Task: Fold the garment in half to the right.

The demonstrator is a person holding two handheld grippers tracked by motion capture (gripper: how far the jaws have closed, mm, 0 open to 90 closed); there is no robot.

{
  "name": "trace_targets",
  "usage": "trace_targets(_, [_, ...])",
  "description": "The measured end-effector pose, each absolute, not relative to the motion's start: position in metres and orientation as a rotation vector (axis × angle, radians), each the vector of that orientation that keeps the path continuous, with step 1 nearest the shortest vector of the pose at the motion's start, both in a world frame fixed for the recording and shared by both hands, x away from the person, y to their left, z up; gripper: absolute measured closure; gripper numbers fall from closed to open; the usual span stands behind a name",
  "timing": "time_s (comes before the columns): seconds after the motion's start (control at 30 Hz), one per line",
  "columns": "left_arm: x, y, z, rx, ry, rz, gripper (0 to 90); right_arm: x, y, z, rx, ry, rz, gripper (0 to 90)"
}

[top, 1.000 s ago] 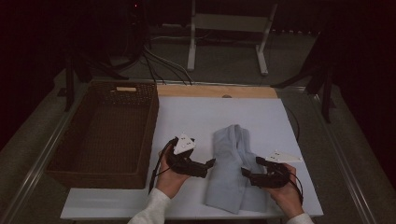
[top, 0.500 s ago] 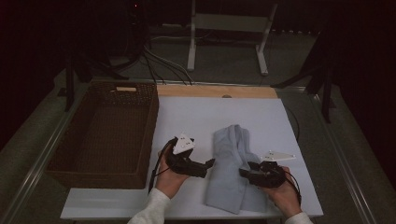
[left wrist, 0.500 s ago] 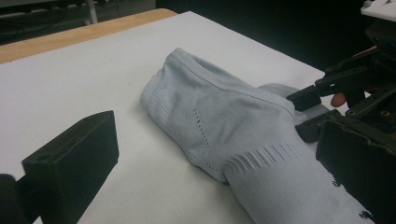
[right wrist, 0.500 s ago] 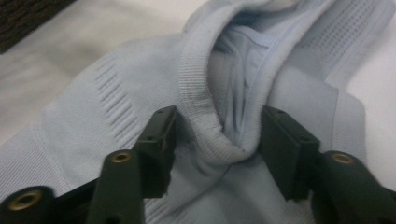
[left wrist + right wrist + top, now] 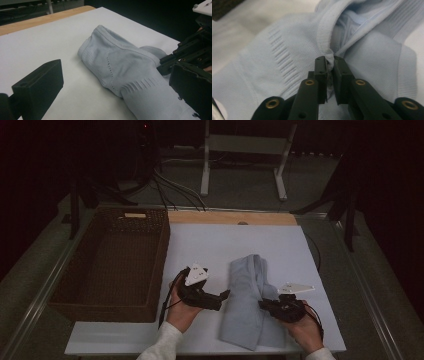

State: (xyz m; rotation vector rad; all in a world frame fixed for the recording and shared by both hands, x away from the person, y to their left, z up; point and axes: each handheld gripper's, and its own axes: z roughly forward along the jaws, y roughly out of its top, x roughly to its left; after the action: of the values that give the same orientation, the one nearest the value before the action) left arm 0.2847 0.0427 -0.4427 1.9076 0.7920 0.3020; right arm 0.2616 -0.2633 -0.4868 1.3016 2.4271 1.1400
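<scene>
From above we see the light blue cloth lying on the white counter, between our two claws. The right claw has just pinched shut on a fold of cloth, seen up close in its own view. Our left claw is wide, its jaws either side of the cloth's edge.

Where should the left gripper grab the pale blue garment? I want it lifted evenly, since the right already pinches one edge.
Take the ribbed hem fold nearest the left gripper, coming in level from the basket side; that edge lies raised and thick, opposite the right gripper.

Right tool has just been closing, pinched tight; left tool gapes.
</scene>
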Motion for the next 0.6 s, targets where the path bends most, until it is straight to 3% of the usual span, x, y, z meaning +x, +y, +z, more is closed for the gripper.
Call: trace_targets(0.6, [0.284,0.04,-0.444,1.914,0.788,0.288,0.0,0.251,-0.274,-0.455,1.199,2.24,1.252,84.9])
